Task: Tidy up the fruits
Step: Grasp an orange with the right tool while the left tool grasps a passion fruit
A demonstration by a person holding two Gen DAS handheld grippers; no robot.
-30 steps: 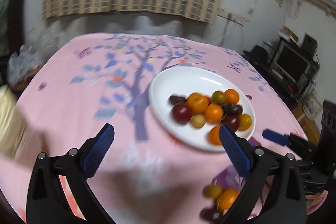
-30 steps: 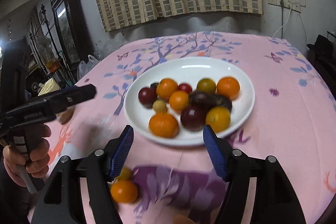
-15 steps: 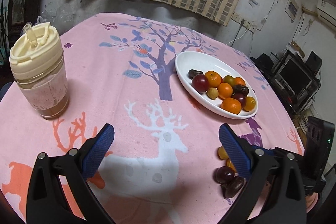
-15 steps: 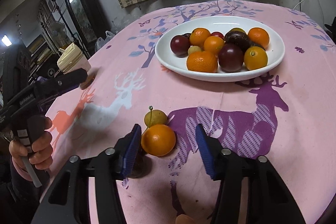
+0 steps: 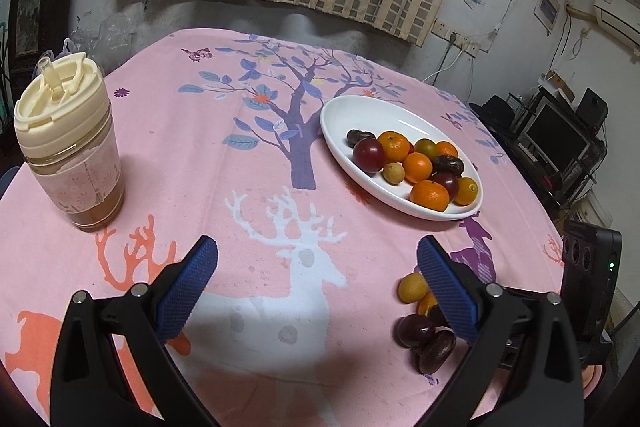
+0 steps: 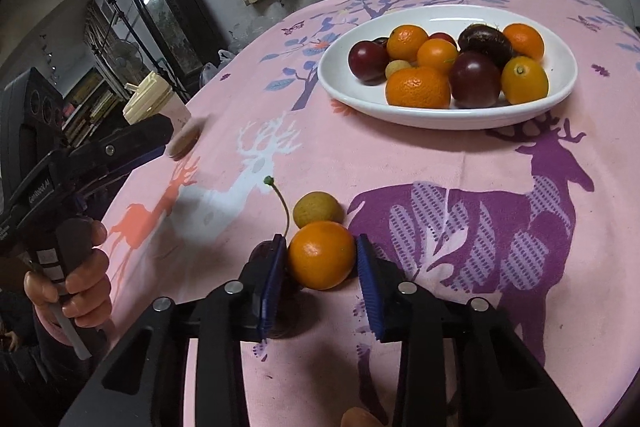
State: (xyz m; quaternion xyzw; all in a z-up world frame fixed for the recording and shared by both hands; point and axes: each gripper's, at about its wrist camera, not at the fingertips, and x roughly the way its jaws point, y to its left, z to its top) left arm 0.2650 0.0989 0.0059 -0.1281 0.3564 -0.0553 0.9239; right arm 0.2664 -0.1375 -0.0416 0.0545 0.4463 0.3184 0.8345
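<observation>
Orange [image 6: 321,254] on the pink surface [image 6: 440,155] sits between our right gripper's [image 6: 322,265] nearly closed jaws, our left gripper's [image 5: 316,285] jaws spread wide apart.

Open pink tablecloth [image 5: 248,163] lies between the tumbler [image 5: 70,151] at far left and the white plate [image 5: 360,115], whose near half is crowded with fruit. Around the orange [image 6: 322,254], a yellow fruit [image 6: 316,213] touches behind and a dark fruit [image 6: 262,253] crowds the left.
</observation>
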